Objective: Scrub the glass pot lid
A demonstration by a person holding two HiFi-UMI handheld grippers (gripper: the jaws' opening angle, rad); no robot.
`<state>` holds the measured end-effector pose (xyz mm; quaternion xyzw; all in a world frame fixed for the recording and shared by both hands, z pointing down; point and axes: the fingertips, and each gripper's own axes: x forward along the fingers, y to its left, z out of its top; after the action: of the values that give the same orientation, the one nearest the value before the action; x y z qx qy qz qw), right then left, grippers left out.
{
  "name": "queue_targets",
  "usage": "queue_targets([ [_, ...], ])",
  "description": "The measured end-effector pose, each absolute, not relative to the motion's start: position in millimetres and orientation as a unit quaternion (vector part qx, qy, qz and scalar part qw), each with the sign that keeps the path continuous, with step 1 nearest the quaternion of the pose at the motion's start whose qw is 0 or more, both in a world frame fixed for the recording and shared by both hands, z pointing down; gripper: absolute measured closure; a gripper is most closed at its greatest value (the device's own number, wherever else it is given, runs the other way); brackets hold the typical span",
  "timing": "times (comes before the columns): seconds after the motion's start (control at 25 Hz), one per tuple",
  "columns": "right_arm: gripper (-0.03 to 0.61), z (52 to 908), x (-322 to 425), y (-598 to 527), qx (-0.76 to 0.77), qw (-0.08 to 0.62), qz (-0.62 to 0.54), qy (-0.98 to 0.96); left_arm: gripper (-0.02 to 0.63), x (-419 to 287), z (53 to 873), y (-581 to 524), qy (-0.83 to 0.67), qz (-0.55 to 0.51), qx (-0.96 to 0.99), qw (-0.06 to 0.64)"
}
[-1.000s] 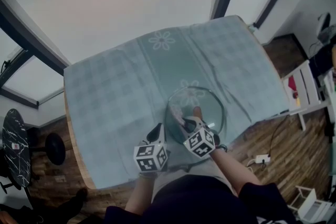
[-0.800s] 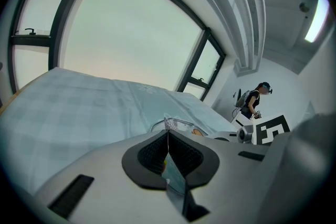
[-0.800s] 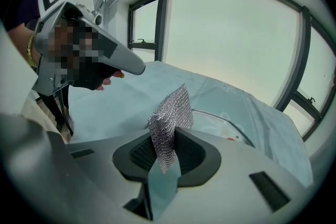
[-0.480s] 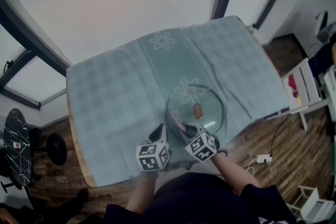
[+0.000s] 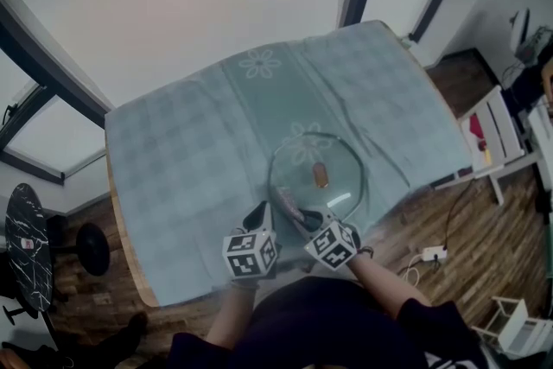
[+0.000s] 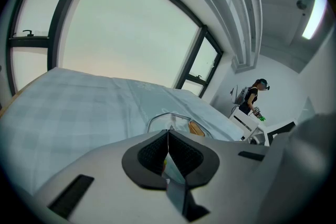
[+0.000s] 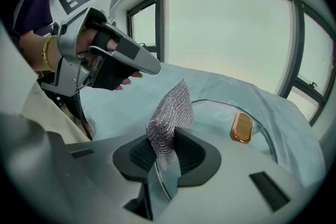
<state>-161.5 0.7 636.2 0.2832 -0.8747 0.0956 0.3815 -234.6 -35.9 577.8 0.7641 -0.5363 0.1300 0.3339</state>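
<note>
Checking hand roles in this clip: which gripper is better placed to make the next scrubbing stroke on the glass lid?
Right, most likely. The right gripper is shut on the mesh scrubber, at the near edge of the glass lid. The left gripper is shut with no scrubber, beside the lid.

No word, number or brand can be read anywhere: the only signs are black-and-white square markers (image 5: 243, 263), coded patterns that spell nothing, on the white cube (image 5: 256, 244) of the left claw (image 5: 261, 213) and the matching cube (image 5: 333, 244) of the right claw (image 5: 295, 213).
</note>
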Motion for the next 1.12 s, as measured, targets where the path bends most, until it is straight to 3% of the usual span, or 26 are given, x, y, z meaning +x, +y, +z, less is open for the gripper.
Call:
queue_targets([
  [0.56,0.497,630.7,-158.6,15.8,0.283,0.355,0.131,-0.881,0.611,-221.1,579.2,-36.3,-0.516,0.139,0.779,0.327],
  [1.12,0.497,591.0,-138.7,-5.3,0.324,0.274,0.190,-0.885,0.610,-228.5,579.3,-41.8,-0.523,0.148,0.774,0.326],
])
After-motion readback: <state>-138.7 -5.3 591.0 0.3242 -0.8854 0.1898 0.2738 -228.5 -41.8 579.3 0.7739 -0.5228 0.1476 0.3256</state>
